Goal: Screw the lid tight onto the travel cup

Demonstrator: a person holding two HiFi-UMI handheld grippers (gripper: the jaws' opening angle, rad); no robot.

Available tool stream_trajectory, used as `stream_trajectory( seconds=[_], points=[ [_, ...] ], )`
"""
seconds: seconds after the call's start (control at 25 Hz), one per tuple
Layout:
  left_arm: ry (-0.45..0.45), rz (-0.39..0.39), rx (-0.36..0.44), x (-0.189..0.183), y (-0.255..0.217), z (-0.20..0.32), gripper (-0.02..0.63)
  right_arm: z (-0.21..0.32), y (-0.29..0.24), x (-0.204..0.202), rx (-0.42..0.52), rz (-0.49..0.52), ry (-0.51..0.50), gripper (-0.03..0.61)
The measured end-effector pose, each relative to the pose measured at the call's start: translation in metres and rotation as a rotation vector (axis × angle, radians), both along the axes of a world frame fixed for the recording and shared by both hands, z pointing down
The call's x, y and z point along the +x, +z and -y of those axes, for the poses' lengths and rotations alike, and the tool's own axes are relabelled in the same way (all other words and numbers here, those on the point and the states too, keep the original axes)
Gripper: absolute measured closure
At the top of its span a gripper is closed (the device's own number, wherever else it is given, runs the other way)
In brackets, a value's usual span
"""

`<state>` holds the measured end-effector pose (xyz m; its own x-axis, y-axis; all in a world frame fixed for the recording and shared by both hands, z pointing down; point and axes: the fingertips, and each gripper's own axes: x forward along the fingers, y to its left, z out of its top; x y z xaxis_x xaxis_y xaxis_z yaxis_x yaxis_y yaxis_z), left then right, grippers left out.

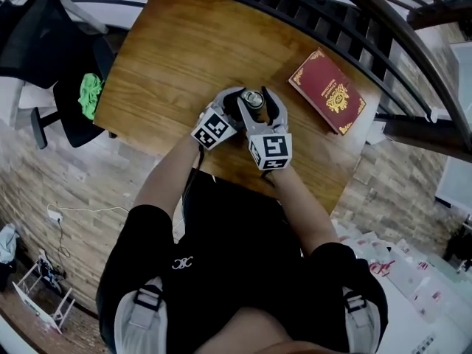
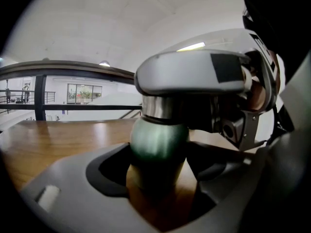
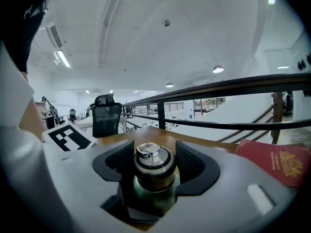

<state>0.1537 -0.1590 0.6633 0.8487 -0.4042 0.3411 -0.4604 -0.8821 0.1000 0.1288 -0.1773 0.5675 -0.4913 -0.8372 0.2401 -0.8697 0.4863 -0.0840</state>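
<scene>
Wooden table (image 1: 169, 57) on a railed mezzanine. Left of the red book (image 1: 327, 91), well apart from it: travel cup (image 2: 158, 140), upright. Clamped round its green body by the left gripper (image 2: 158, 155). Closed on the steel lid (image 1: 253, 99) from above with the right gripper (image 3: 155, 165), pads against both sides. Seems seated square on the cup's mouth, so probably threaded partway. Cannot tell how tight; likely more twisting left, then letting go.
</scene>
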Motion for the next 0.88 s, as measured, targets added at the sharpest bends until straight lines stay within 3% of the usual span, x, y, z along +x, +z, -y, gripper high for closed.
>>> stream_trajectory(
  seconds=[0.12,0.24,0.36,0.52,0.72,0.88],
  points=[
    [-0.001,0.001,0.001,0.001,0.0,0.0,0.199,-0.003,-0.001,0.0,-0.017,0.007,-0.117,0.307],
    [0.001,0.0,0.0,0.002,0.0,0.0,0.199,-0.012,-0.009,0.001,0.01,-0.067,-0.337,0.304],
    [0.001,-0.003,-0.001,0.001,0.0,-0.001,0.199,-0.022,-0.001,0.006,-0.045,-0.226,-0.633,0.303],
    [0.001,-0.003,-0.002,0.001,0.0,-0.001,0.199,-0.03,0.013,0.017,-0.129,-0.538,-0.97,0.302],
    [0.002,-0.004,0.002,0.002,-0.002,0.0,0.199,-0.033,0.018,0.014,-0.106,-0.88,-1.253,0.302],
    [0.001,-0.006,0.002,0.002,-0.002,-0.001,0.199,-0.035,0.018,-0.005,-0.108,-0.961,-1.38,0.304]
  ],
)
